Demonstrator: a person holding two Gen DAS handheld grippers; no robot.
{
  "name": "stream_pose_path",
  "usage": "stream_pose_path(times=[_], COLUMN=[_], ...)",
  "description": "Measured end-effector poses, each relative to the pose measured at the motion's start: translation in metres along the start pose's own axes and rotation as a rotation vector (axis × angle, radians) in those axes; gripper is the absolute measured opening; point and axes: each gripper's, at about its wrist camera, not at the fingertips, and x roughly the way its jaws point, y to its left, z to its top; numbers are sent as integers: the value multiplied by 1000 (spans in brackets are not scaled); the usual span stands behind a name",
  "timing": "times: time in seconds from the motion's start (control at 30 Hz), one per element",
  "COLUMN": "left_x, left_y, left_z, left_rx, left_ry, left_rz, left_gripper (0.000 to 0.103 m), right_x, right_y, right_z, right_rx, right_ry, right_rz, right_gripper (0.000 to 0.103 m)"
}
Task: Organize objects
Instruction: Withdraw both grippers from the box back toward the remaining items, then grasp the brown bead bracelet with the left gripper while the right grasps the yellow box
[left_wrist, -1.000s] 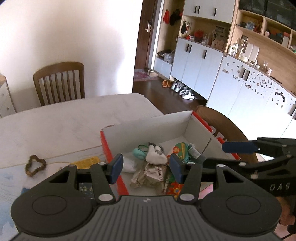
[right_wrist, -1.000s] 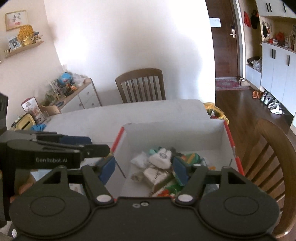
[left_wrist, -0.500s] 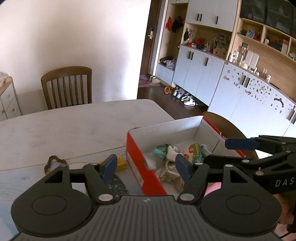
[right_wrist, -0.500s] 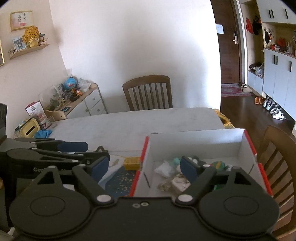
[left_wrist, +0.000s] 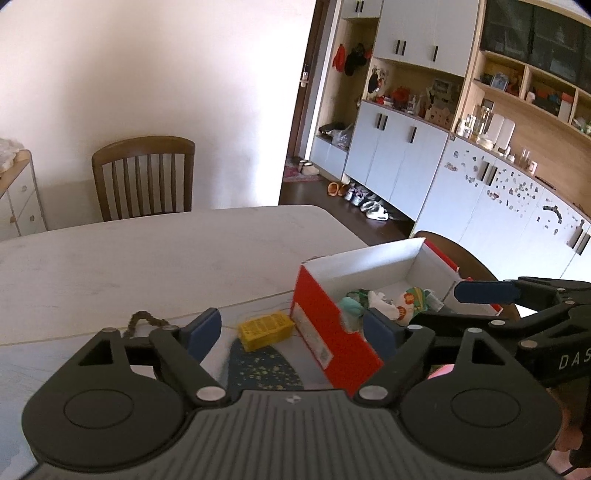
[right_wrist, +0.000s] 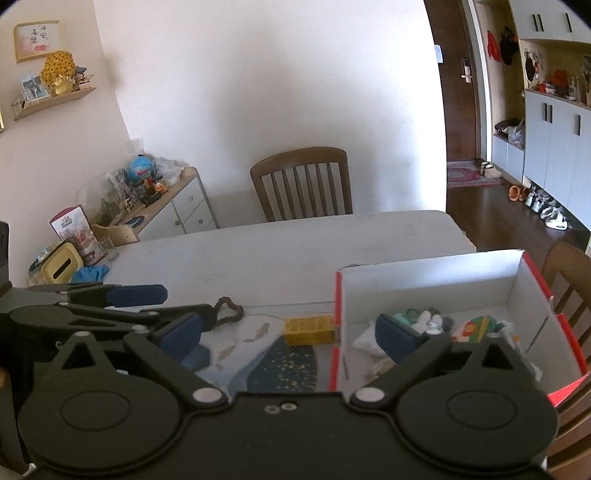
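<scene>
Both tongs gape wide and hold nothing: left gripper (left_wrist: 291, 334) hangs over the table (left_wrist: 147, 266), right gripper (right_wrist: 288, 332) beside it. At two o'clock of the left one sits the red box (left_wrist: 332, 332), small items (left_wrist: 380, 302) inside; yellow block (left_wrist: 266, 329) touches its wall, beaded bracelet (left_wrist: 142, 319) at ten o'clock

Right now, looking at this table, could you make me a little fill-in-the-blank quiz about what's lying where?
1. The small crate beside the box is coloured ____.
2. The box's outer walls are red and its inner walls are ____.
3. The bead bracelet lies on the ____, outside the box.
4. Both the left gripper and the right gripper hold ____.

Missing words: yellow; white; table; nothing
</scene>
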Motion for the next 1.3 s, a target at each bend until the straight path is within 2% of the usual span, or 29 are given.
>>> stream_pose_path(times=[0.47,0.8,1.1,1.3], left_x=[16,49,90,115], left_y=[79,117,134,140], left_z=[-16,-36,-52,-57], left_rx=[-29,17,78,94], left_ry=[26,45,70,86], left_rz=[35,60,74,55], left_gripper=[85,85,85,85], right_x=[55,105,158,189], right_y=[46,66,61,47], right_z=[0,-1,-6,-6], right_rx=[8,37,134,210], right_ry=[69,148,224,238], right_rz=[-79,-149,-269,-375], right_gripper=[102,102,102,102])
